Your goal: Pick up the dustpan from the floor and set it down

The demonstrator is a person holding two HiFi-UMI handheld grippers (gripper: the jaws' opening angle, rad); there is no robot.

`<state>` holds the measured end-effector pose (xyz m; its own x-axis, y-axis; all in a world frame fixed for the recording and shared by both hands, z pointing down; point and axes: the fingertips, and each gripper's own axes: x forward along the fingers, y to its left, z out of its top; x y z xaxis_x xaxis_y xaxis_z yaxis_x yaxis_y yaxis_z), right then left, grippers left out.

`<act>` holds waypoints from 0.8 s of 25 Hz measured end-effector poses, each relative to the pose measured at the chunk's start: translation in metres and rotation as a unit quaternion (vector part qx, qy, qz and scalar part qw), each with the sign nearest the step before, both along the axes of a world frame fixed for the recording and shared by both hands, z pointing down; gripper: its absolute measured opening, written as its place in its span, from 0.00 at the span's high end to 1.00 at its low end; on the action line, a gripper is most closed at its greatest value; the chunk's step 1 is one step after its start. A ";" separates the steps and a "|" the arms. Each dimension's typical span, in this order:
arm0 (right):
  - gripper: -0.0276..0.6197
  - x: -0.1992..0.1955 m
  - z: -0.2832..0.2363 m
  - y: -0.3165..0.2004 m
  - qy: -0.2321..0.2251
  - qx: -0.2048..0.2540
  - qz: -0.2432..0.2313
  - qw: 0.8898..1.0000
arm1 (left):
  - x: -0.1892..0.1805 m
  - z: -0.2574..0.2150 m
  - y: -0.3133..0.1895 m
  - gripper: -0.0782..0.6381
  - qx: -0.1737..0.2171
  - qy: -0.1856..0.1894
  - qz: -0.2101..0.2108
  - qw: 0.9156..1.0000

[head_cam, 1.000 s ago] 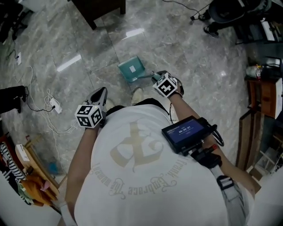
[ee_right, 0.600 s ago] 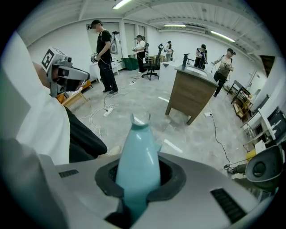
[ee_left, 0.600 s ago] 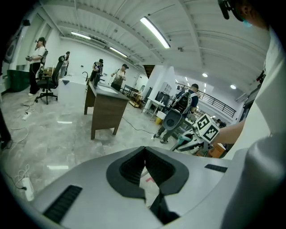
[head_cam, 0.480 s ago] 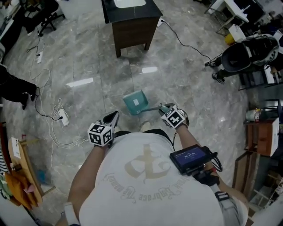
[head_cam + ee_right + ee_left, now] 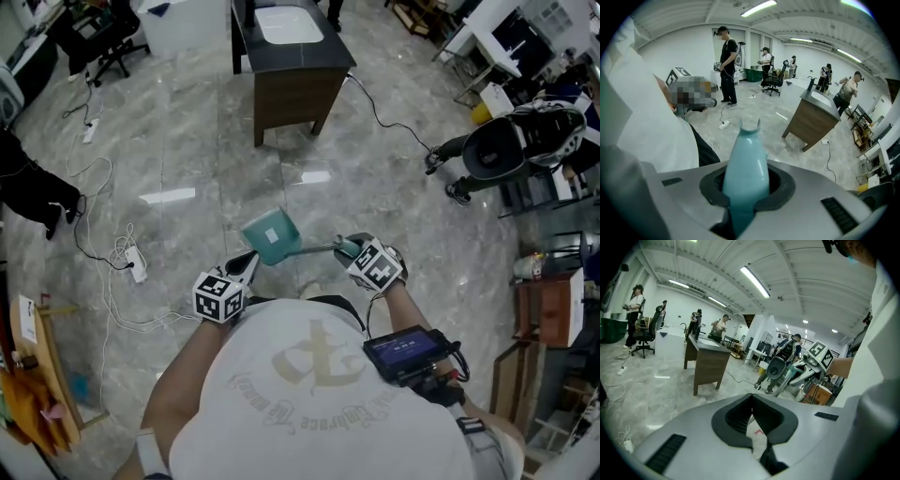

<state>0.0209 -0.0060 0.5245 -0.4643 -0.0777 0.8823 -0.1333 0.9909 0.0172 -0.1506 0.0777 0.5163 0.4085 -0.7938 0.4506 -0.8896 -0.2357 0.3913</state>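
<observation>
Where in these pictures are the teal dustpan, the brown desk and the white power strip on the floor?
dustpan (image 5: pixel 272 236), head view, on the flat teal pan.
desk (image 5: pixel 289 92), head view, on its brown side panel.
power strip (image 5: pixel 138 269), head view, on its white body.

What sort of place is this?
Probably an open workshop or lab office: a wooden desk, a power strip lying on the stone floor, and office chairs.

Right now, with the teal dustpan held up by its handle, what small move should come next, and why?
Probably lower it onto the floor: the right gripper is clamped on the handle, the dustpan hangs above the tiles, and the left gripper is shut and empty.
</observation>
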 end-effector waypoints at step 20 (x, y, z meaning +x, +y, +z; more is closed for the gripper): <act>0.83 -0.050 -0.025 0.016 0.003 0.019 0.046 0.999 | -0.047 0.011 0.007 0.87 -0.006 0.017 0.031 0.999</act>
<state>-0.0292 0.0097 0.4992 -0.4478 -0.1539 0.8808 -0.2241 0.9729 0.0561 -0.1972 0.0843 0.5269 0.4722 -0.7612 0.4445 -0.8594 -0.2855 0.4241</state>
